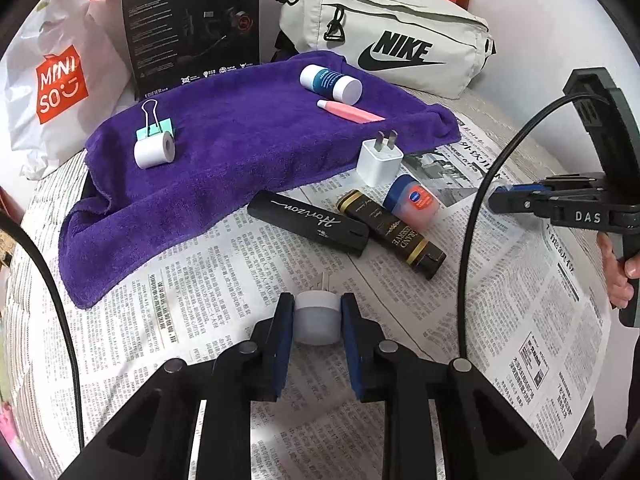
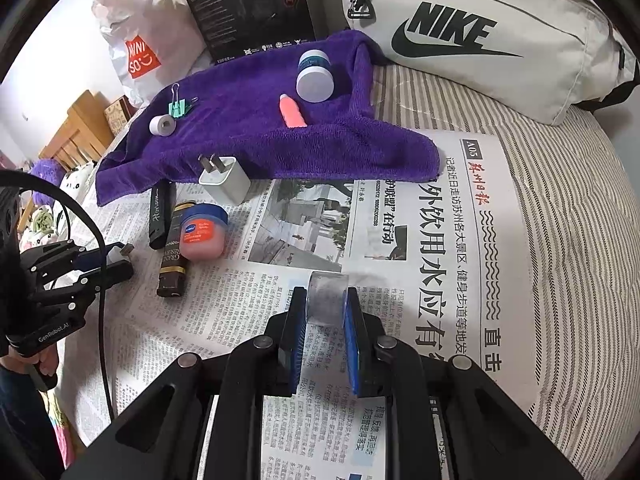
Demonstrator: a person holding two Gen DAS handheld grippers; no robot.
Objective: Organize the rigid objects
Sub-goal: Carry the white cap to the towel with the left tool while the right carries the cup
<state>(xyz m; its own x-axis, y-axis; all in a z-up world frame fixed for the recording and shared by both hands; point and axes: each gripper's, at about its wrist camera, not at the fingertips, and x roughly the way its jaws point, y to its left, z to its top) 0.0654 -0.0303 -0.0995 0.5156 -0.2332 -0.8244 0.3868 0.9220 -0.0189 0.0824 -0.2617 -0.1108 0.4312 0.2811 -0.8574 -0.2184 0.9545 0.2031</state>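
Left wrist view: the left gripper (image 1: 317, 320) has its blue pads clamped on a small frosted white jar (image 1: 317, 318), which sits on the newspaper (image 1: 208, 280) spread over the bed. Just past it lie a black case marked Horizon (image 1: 308, 223) and a dark gold-trimmed box (image 1: 392, 233) side by side, with a blue-lidded Vaseline tub (image 1: 412, 200) touching the box's far end and a white plug adapter (image 1: 379, 158) at the towel's edge.

On the purple towel (image 1: 240, 140) rest a white paper roll (image 1: 154, 149) against a mint binder clip (image 1: 154, 122), and further back a blue-and-white bottle (image 1: 331, 84) on its side with a pink tube (image 1: 350, 111) just beside it.

From the right wrist view, the right gripper (image 2: 326, 308) is pinched on a clear, glassy piece (image 2: 327, 298), possibly a roll of tape, though the see-through material makes it hard to say. It stands well apart from the cluster of boxes to its left.

Behind everything sit a pale Nike bag (image 2: 480, 32), a black headset box (image 1: 192, 28) and a white Miniso bag (image 1: 56, 80).
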